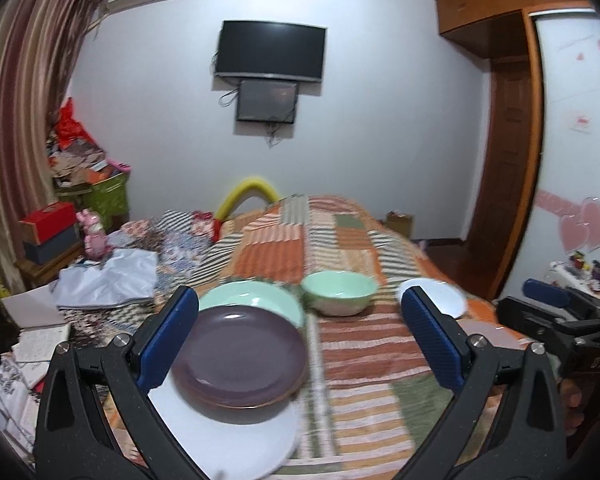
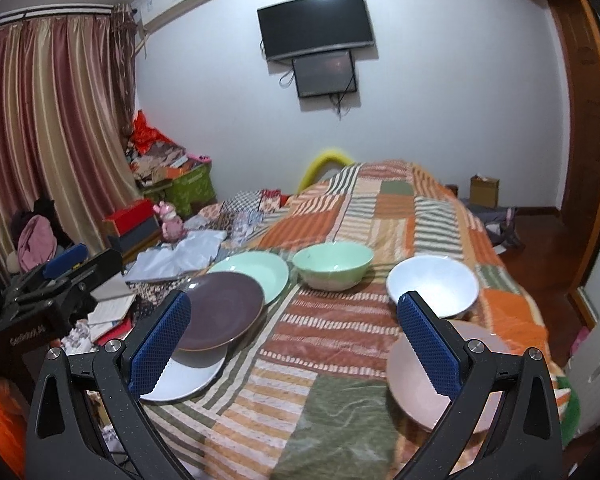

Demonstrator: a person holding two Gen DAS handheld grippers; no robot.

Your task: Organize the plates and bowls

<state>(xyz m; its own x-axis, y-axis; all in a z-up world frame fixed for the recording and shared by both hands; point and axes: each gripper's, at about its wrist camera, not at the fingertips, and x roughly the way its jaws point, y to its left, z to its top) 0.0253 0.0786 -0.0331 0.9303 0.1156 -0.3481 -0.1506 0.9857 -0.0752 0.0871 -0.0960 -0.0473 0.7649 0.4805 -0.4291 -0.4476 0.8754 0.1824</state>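
Note:
On the striped bedspread [image 2: 340, 320] a purple plate [image 1: 240, 356] [image 2: 220, 312] lies on a white plate [image 1: 236, 440] [image 2: 188, 376], with a green plate [image 1: 260, 300] [image 2: 256, 272] behind. A green bowl [image 1: 339, 292] [image 2: 332, 264], a white bowl [image 1: 448, 300] [image 2: 436, 284] and a pink plate [image 2: 416, 376] lie to the right. My left gripper [image 1: 300, 332] is open, hovering over the purple plate's right side. My right gripper [image 2: 294, 344] is open above the bedspread, between the plates and the pink plate. Each gripper shows in the other's view, the right one [image 1: 556, 308] and the left one [image 2: 60, 276].
A grey plastic bag [image 1: 108, 280] and books [image 1: 40, 340] lie left of the plates. Boxes [image 1: 48, 232] and a pink toy [image 1: 94, 236] stand on a side table by the curtain. The bed's right edge drops to a wooden floor [image 2: 540, 248].

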